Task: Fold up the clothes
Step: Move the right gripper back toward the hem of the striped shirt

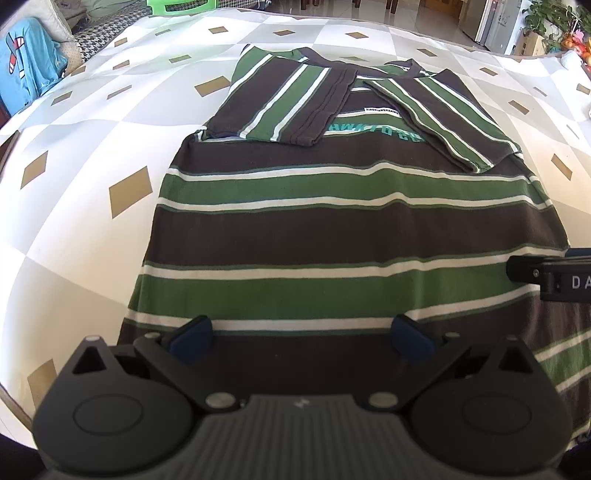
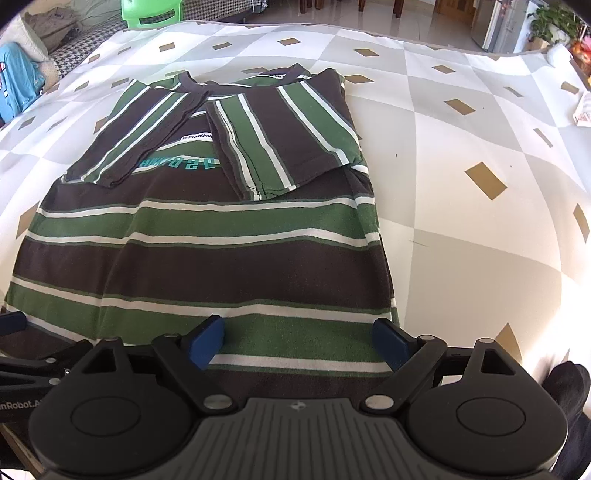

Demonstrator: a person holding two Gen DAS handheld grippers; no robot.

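A brown, green and white striped T-shirt (image 1: 332, 229) (image 2: 207, 251) lies flat on the table with its collar at the far end. Both sleeves (image 1: 284, 99) (image 2: 280, 136) are folded inward over the chest, partly covering teal lettering. My left gripper (image 1: 301, 339) hovers over the shirt's near hem, jaws wide apart, blue pads (image 1: 194, 338) bare. My right gripper (image 2: 299, 343) hangs over the hem near the shirt's right edge, also wide open with nothing between its pads (image 2: 388, 341). Each gripper shows at the side of the other's view: right gripper (image 1: 550, 275), left gripper (image 2: 14, 332).
The table wears a white and grey cloth with gold diamonds (image 1: 92, 140) (image 2: 480, 155). A blue garment (image 1: 26, 70) hangs at the far left by a houndstooth sofa. A green plastic stool (image 2: 151, 13) stands beyond the table. A paper item (image 2: 583, 110) lies at the right edge.
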